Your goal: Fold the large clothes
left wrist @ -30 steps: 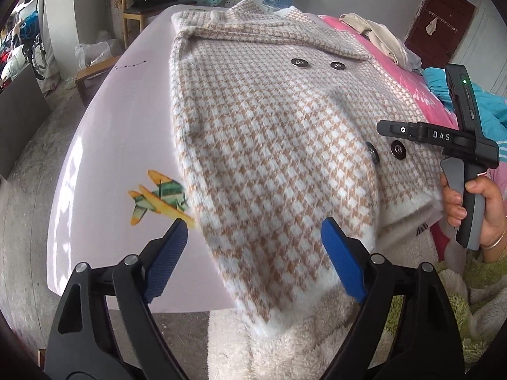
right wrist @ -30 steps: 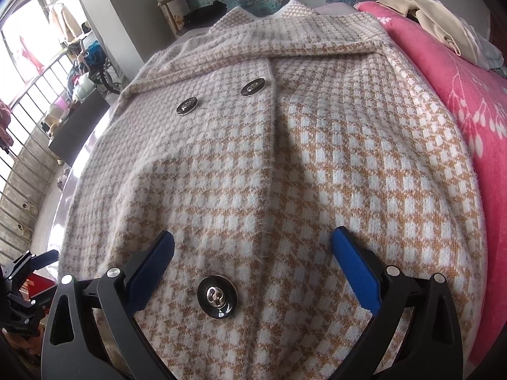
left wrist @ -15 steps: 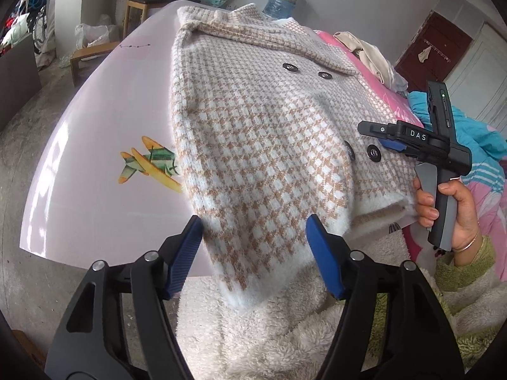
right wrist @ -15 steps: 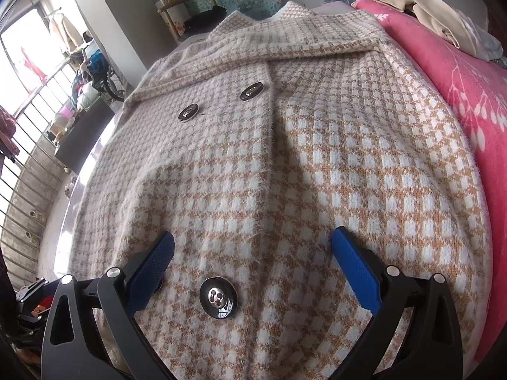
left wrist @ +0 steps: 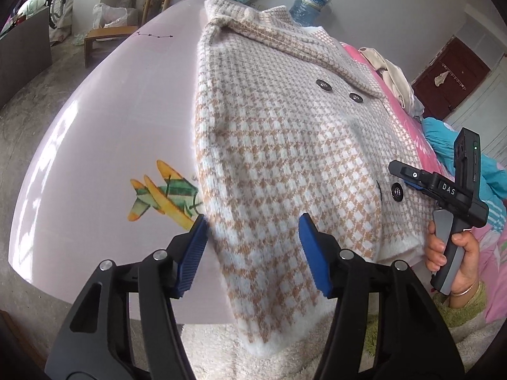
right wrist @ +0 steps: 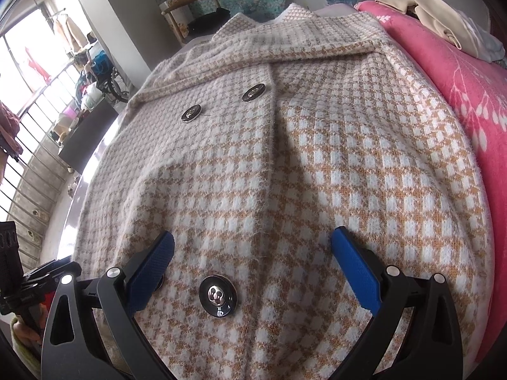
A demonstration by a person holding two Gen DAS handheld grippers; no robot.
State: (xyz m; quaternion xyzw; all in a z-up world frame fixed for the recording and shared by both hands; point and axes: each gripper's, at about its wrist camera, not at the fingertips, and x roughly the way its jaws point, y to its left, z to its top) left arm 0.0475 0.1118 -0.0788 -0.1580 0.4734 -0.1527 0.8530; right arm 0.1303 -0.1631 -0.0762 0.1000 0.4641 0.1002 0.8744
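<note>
Left wrist view shows the houndstooth coat (left wrist: pixel 285 145) spread face-up on the pink table (left wrist: pixel 104 145), its near hem draping over the near edge, with the left gripper (left wrist: pixel 252 247) closing around the near-left hem corner, fabric between the jaws but pads not yet pressing. This looks like the grasp before a first fold; next the pads must pinch the hem firmly. Only the right wrist view shows the right gripper (right wrist: pixel 253 269) spread wide and released over a coat button (right wrist: pixel 217 296).
</note>
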